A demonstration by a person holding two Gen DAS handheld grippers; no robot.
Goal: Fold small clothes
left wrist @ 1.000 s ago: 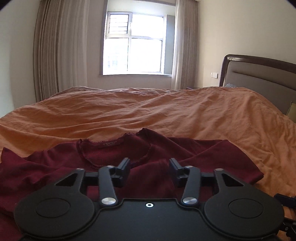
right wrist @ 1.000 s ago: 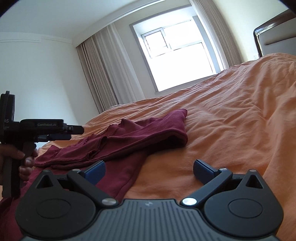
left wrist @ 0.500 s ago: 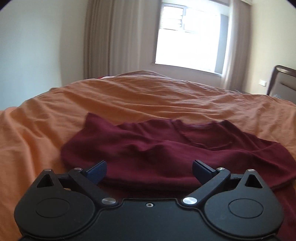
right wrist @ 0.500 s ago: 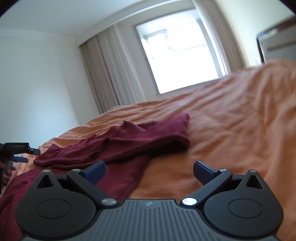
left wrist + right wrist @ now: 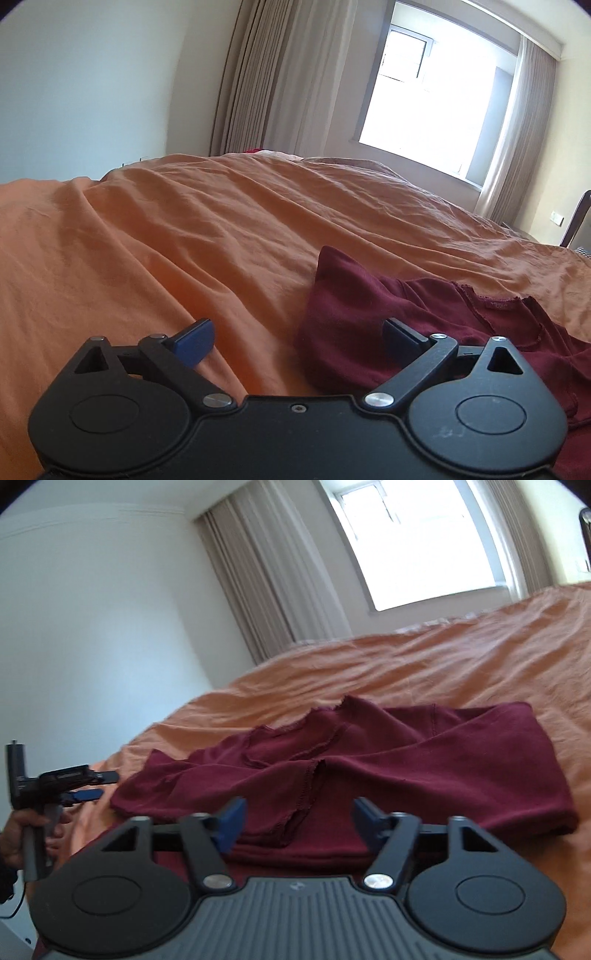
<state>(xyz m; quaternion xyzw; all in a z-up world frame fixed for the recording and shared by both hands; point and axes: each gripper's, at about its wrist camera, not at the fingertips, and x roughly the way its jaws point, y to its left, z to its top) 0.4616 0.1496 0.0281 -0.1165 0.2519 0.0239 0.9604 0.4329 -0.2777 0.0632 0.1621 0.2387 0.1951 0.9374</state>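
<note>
A dark red shirt point(image 5: 369, 760) lies crumpled on the orange bedspread point(image 5: 461, 664), its sleeves folded over the body. In the left wrist view the shirt point(image 5: 369, 314) is at the right, collar and label showing. My left gripper point(image 5: 299, 343) is open and empty, low over the shirt's left edge; its right finger is over the cloth. It also shows at the left of the right wrist view point(image 5: 85, 786). My right gripper point(image 5: 299, 821) is open and empty, just over the shirt's near edge, with a frayed cuff between its fingers.
The orange bedspread point(image 5: 184, 240) stretches wide around the shirt. A window point(image 5: 436, 92) with beige curtains point(image 5: 277, 74) is at the far side. A dark headboard edge point(image 5: 576, 218) shows at the far right. A hand point(image 5: 22, 834) holds the left gripper's handle.
The left gripper opened and swung left, so the shirt moved from centre to the right of its view. The right gripper narrowed somewhat and moved left over the shirt's near edge.
</note>
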